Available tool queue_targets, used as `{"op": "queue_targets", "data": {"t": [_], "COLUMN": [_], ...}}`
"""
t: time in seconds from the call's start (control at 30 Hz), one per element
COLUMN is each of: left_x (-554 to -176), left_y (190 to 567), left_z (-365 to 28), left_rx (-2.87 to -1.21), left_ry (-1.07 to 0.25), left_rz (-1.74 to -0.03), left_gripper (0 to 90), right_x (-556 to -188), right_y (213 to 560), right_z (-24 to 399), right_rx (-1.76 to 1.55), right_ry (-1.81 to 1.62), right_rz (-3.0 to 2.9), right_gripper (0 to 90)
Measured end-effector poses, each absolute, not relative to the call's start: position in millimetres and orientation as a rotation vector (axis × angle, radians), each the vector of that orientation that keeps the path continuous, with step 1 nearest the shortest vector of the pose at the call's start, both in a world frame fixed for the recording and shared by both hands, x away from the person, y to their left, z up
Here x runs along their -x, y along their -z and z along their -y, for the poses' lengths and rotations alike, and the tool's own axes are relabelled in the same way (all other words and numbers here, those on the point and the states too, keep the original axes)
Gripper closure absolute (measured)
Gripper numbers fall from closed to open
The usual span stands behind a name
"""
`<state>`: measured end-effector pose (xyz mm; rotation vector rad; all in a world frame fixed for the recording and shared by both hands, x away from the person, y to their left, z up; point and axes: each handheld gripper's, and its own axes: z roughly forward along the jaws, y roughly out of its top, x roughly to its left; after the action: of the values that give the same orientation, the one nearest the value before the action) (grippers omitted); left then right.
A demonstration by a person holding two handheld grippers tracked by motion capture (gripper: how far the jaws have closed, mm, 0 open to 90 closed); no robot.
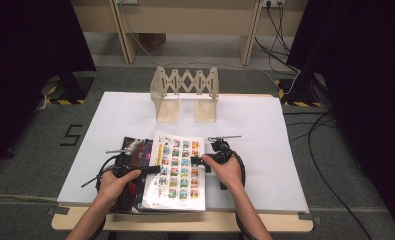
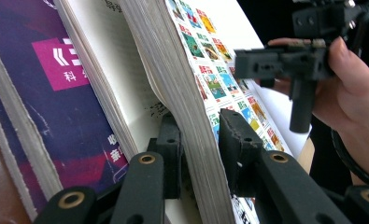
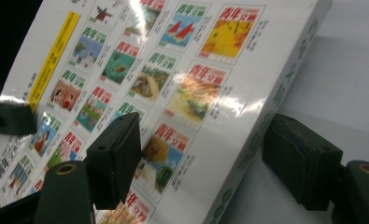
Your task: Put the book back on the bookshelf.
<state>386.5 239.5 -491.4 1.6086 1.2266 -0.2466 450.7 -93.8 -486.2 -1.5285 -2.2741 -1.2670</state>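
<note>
A thick white book point(image 1: 177, 170) with rows of colourful little pictures on its cover lies on top of a pile at the table's front. In the left gripper view its page edge point(image 2: 196, 121) runs between my left gripper's point(image 2: 198, 149) jaws; a narrow dark gap separates it from the lower jaw, so that gripper is open. My left gripper point(image 1: 155, 169) sits at the book's left side. My right gripper point(image 1: 197, 161) is at the book's right edge. In the right gripper view my right gripper point(image 3: 205, 158) stands wide open, one jaw over the cover point(image 3: 182, 84), the other beyond the spine.
A purple-covered book point(image 2: 56, 93) and other magazines point(image 1: 135, 150) lie beneath the white one. A wooden expanding book rack point(image 1: 185, 92) stands at the back of the white mat point(image 1: 255, 130). The table's wooden front edge point(image 1: 185, 220) runs just below the pile.
</note>
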Motion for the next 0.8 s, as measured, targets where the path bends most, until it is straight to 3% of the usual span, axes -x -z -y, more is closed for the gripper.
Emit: {"op": "queue_targets", "data": {"t": [0.33,0.7,0.8], "left_x": [-392.2,-402.0,-403.7], "left_y": [490.2,490.3,490.3], "left_z": [-238.3,-229.5,-230.1], "left_rx": [-1.625,-1.637,-1.639], "left_ry": [0.264,0.277,0.291], "left_rz": [-1.236,-1.239,-1.240], "left_gripper": [69.3,70.1,70.1], "right_x": [-469.9,-469.0,-469.5], "right_y": [485.1,486.8,486.3], "right_z": [93.3,88.7,90.0], "right_rx": [1.541,1.627,1.623], "right_ry": [1.239,1.271,1.261], "right_rz": [2.235,2.170,2.179], "right_gripper": [31.5,27.9,32.1]}}
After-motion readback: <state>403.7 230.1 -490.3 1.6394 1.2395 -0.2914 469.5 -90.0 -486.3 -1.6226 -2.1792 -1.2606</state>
